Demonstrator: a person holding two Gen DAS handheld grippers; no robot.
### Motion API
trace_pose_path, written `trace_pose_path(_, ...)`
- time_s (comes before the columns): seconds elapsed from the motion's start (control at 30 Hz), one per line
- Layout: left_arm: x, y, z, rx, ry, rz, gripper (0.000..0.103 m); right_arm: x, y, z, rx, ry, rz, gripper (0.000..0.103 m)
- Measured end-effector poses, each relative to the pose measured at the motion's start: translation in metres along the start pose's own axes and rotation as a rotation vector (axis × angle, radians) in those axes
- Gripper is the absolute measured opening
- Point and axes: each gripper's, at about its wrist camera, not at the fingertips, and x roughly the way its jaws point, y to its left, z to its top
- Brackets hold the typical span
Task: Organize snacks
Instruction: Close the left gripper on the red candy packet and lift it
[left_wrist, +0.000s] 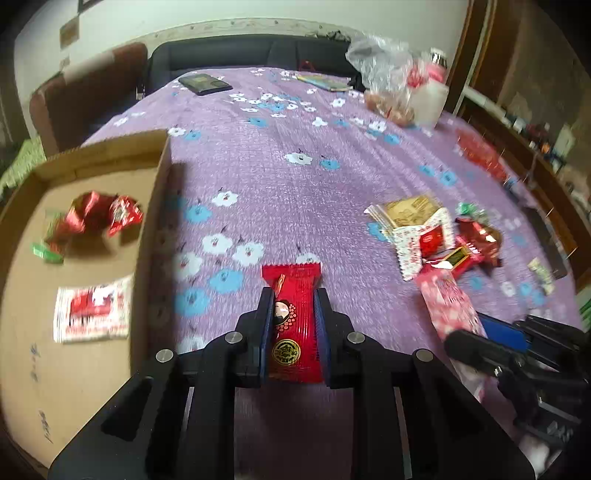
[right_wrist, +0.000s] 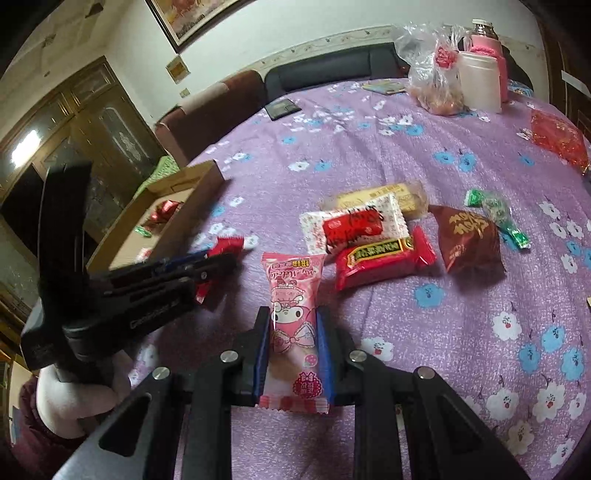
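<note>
Now both grippers carry a snack above the surface (left_wrist: 295, 184), which is covered in a purple flowered cloth. The left gripper (left_wrist: 293, 295) has its jaws closed on a red packet (left_wrist: 293, 332) printed with a cartoon face and a gold seal, just right of the cardboard box (left_wrist: 155, 206). That box already holds red-wrapped candies (left_wrist: 96, 216) and a white-and-red packet (left_wrist: 92, 314). The right gripper (right_wrist: 291, 317) has its jaws clamped on a pink packet (right_wrist: 293, 314) with a cartoon character. Beyond it lies a loose pile: a white packet with a red centre (right_wrist: 354, 223), a red bar (right_wrist: 384, 258), a brown pouch (right_wrist: 467, 240) and a green candy (right_wrist: 498, 214).
</note>
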Motion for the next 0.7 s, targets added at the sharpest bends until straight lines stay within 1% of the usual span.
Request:
trace_pose_path(0.1,-0.022,0.009,-0.005,-0.05,-0.042,-0.072,0.02,-0.006,0.002,0.001,-0.003,-0.029,0.037,0.026)
trace_pose_path(0.2,-0.045,0.018,-0.009,-0.083,-0.079,-0.106,0.02,-0.01,0.004,0.002,-0.009,-0.057,0.063,0.026)
trace_pose_path(0.3,-0.058,0.031,-0.013,-0.132,-0.082,-0.152,0.02,-0.01,0.003,0.002,-0.002,-0.062,0.071,0.026)
trace_pose_path(0.33,-0.061,0.034,-0.015,-0.135,-0.084,-0.164,0.02,-0.009,0.002,0.002,0.002,-0.063,0.071,0.026)
trace_pose_path(0.4,-0.063,0.03,-0.018,-0.109,-0.091,-0.168,0.02,-0.007,0.0,0.002,0.011,-0.058,0.058,0.026)
trace_pose_path(0.43,-0.063,0.026,-0.019,-0.081,-0.083,-0.16,0.02,-0.005,-0.001,0.002,0.019,-0.051,0.054,0.026)
trace_pose_path(0.47,-0.06,0.02,-0.018,-0.047,-0.072,-0.147,0.025,-0.003,-0.003,0.002,0.029,-0.041,0.051,0.026)
trace_pose_path(0.5,-0.053,0.013,-0.016,-0.01,-0.052,-0.129,0.035,-0.001,-0.005,0.003,0.038,-0.034,0.05,0.026)
trace_pose_path(0.57,-0.038,0.007,-0.012,0.037,-0.003,-0.075,0.048,0.001,-0.008,0.003,0.049,-0.025,0.043,0.026)
trace_pose_path(0.6,-0.027,0.001,-0.01,0.064,0.032,-0.038,0.048,0.001,-0.009,0.003,0.051,-0.024,0.039,0.026)
trace_pose_path(0.7,-0.006,-0.007,-0.008,0.118,0.078,0.046,0.048,0.002,-0.01,0.003,0.052,-0.023,0.033,0.026)
